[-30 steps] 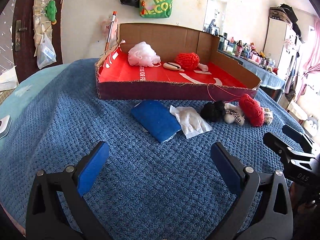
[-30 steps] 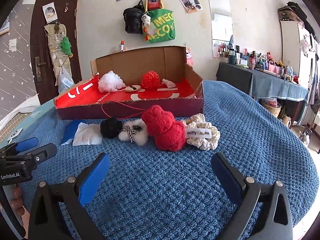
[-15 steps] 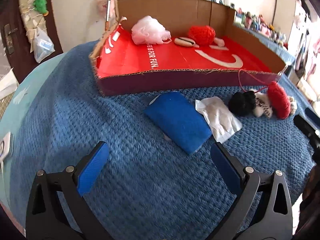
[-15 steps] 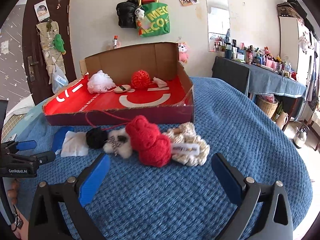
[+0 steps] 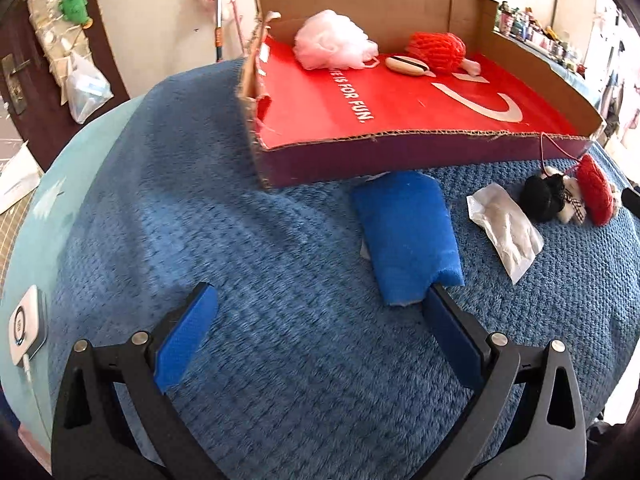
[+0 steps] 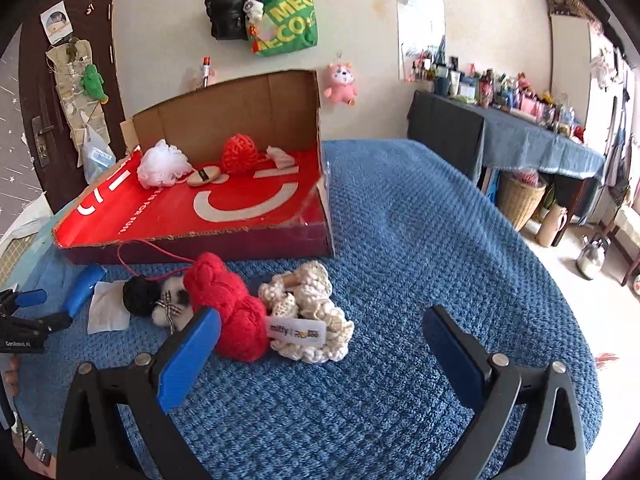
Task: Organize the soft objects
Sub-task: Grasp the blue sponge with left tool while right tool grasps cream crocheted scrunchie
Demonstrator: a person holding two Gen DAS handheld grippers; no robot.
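**Approach to the loose soft things in front of the box**

On the blue blanket-covered desk (image 5: 248,264), a row of soft objects is laid out along the front wall of the cardboard box (image 5: 420,158); from left to right are seen a blue sponge (image 5: 408,236), a white packet (image 5: 506,230), a black pompom (image 6: 140,296), a small white plush with a checked bow (image 6: 170,308), a red knitted piece (image 6: 228,312) and a cream crocheted piece (image 6: 312,320) bearing a label; inside the box a white mesh puff (image 5: 334,44), a flat beige pad (image 5: 406,66) and a red knitted ball (image 5: 438,50) are already lodged against the back wall.

The left gripper (image 5: 320,322) is held low over the blanket with its jaws spread wide and nothing between them; the near end of the sponge lies just beside the right-hand jaw. The right gripper (image 6: 324,340) is likewise spread and empty; the red piece is touched or nearly touched by its left-hand jaw, and the cream piece lies in the gap.

The step in hand is judged to be the reach for the next items, several having been boxed and six left outside; next, the left jaws would need to be shifted rightward to straddle the sponge, and the right ones advanced and closed on one knitted piece only, the red cord trailing to the box being kept clear.
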